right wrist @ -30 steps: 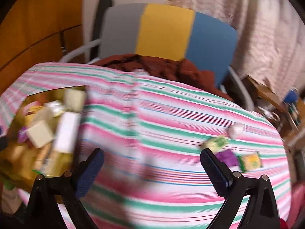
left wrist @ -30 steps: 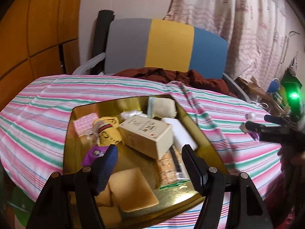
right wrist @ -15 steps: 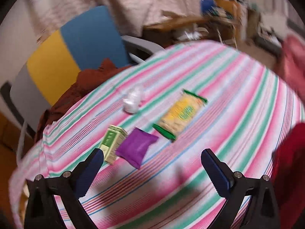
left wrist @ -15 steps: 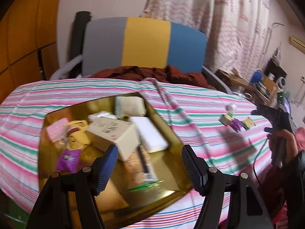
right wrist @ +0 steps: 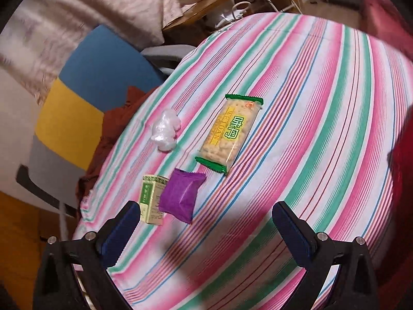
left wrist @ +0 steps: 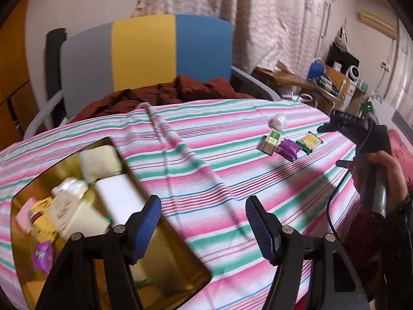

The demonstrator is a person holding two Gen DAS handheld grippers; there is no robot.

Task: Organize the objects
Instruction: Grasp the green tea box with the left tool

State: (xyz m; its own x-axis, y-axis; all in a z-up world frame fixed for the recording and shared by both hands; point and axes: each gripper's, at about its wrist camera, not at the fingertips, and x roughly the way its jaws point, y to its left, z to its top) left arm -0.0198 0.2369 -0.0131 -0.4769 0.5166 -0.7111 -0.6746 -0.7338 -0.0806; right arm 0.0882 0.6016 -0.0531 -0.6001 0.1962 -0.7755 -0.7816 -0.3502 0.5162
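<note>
Gold tin seen at left of striped cloth, filled with boxes and packets. Left gripper held wide apart above tin's right edge, nothing gripped. Right gripper spread wide, empty, hovering above purple packet. Green box touching packet; cracker pack and white plastic wad just beyond.

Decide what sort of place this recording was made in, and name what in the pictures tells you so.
Most likely a room in a home. A striped cloth covers the table, a curtain hangs behind a tricolour chair, and a cluttered side desk stands in the corner. Snack packets and a gold tray also suggest a household.
</note>
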